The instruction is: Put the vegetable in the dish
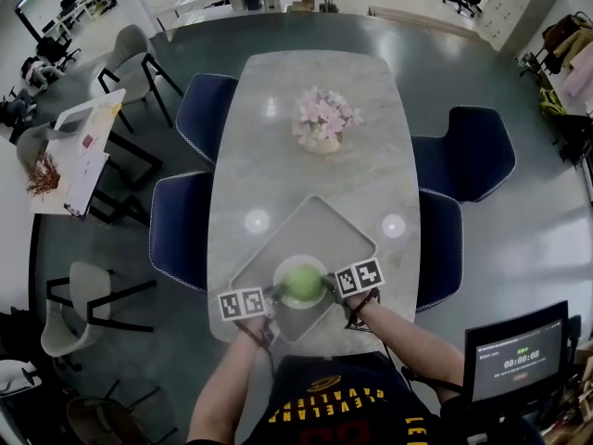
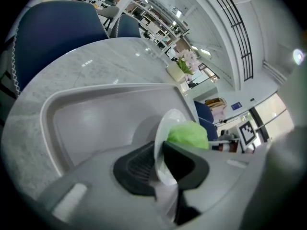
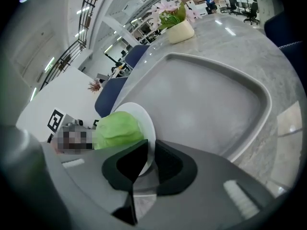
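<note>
Vegetable looks free to roll in the brittle dish, so with your left gripper and right gripper pinching opposite rims, carry it level.

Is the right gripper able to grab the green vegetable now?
Probably not yet: the right gripper is shut on the dish rim. The vegetable lies uncovered beside it, once it lets go.

Black T-shirt at six o'clock in the head view, with arched yellow lettering across the chest and red figures below (cut off by the edge). Left tongs and right tongs built alike: pale grey moulded bodies, black ribbed pads, a white cube printed with black square markers on each.
</note>
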A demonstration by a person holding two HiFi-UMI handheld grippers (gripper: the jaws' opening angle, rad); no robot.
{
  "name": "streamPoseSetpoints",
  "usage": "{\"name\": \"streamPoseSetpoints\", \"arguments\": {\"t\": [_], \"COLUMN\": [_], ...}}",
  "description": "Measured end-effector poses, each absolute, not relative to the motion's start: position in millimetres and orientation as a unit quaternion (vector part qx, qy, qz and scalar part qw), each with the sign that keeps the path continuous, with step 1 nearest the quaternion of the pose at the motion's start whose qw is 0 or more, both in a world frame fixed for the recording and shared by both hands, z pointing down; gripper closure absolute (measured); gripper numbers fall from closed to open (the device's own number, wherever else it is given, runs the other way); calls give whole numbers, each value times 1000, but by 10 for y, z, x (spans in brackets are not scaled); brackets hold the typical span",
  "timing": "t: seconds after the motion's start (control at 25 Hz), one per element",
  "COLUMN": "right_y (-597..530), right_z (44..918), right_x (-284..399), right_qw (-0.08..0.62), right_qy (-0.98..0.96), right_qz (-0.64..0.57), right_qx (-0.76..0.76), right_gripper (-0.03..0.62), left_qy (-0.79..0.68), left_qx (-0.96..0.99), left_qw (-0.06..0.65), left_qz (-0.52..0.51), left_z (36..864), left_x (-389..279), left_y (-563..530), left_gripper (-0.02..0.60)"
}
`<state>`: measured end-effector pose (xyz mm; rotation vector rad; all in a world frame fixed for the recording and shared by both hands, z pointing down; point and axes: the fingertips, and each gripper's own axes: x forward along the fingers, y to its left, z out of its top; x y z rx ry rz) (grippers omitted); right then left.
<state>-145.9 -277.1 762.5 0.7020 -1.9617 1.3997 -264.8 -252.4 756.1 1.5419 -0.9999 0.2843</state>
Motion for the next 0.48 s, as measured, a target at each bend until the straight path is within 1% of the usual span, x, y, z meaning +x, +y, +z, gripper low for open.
{"name": "streamPoseSetpoints", "arguments": {"t": [0.28,0.48], "right_y": [-2782,-2782], "right_z": [7648,7649], "right_x": [-1426,-1431], "right_qw": [356,376], "right_qy": [-749,-756], "right_qz": [490,467], "right_qx": [270,262], "right_gripper": [539,536], "left_qy": [-436,-442], "left_qx": [664,661], "left_qw": [593,583], "left_qz": [135,167], "left_z": [7582,7612], "left_x": [-2624,-2620], "left_y": [-2513,-2509], "left_gripper": [525,514]}}
